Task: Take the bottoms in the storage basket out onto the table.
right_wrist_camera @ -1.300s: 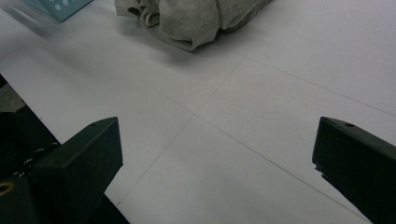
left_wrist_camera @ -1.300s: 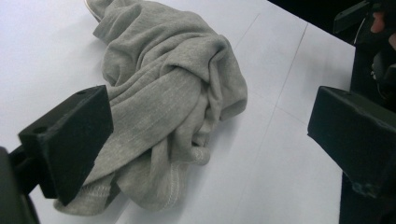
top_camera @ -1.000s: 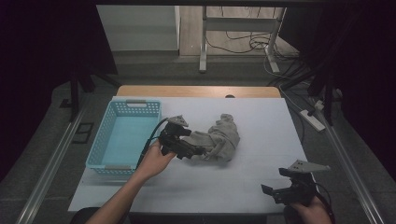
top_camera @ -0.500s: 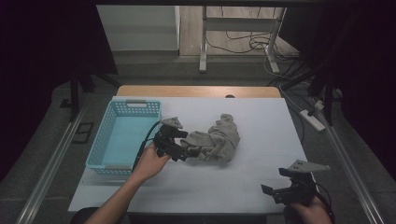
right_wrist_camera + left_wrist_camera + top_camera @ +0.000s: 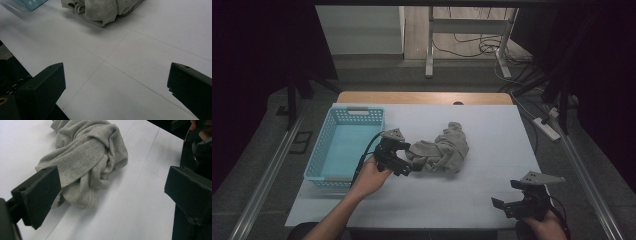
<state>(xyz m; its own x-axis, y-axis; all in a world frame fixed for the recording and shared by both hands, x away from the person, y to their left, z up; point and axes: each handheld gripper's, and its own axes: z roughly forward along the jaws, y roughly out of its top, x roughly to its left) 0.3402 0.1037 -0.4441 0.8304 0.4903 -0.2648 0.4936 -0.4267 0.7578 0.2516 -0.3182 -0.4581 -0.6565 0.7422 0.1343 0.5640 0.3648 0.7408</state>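
A: Where is the crumpled grey cloth (image 5: 442,152) right now?

B: It lies in a soft heap on the white table (image 5: 472,200). In the left gripper view, the near end of the cloth (image 5: 85,167) sits just past the left finger pad (image 5: 41,192) and partly behind it. The other pad is far off to the side, with bare table in front of it

A: So is the left gripper (image 5: 398,161) holding it?

B: No. Its fingers are wide apart with nothing pinched between them

A: What changed just now?

B: A second ago that gripper sat closer to the cloth. It has slid back a little toward the light blue plastic basket (image 5: 343,145), and the cloth stayed put. I think it let go or missed, so it may need to go in again for a grab

A: And the right gripper (image 5: 524,201)?

B: It has not moved. It rests at the near edge of the table, well apart from the cloth. In the right gripper view its fingers are spread wide, and the cloth (image 5: 102,8) is far ahead of them
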